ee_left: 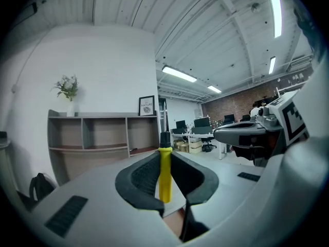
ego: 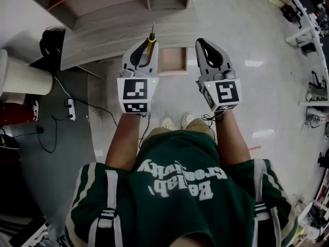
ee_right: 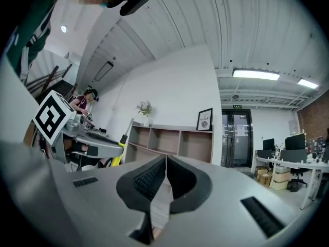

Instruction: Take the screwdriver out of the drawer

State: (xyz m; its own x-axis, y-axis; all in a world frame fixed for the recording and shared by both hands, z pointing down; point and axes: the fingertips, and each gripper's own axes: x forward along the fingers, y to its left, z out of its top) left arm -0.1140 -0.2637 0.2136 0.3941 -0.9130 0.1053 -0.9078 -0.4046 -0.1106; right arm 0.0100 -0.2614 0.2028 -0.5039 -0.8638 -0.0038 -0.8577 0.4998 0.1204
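We see the left gripper clamped on the yellow-handled screwdriver, the right gripper closed, empty, alongside

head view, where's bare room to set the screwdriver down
The wooden desktop is bare between the shelf unit and the open drawer. Crowded: the left side, with a black bag and a power strip on the floor.
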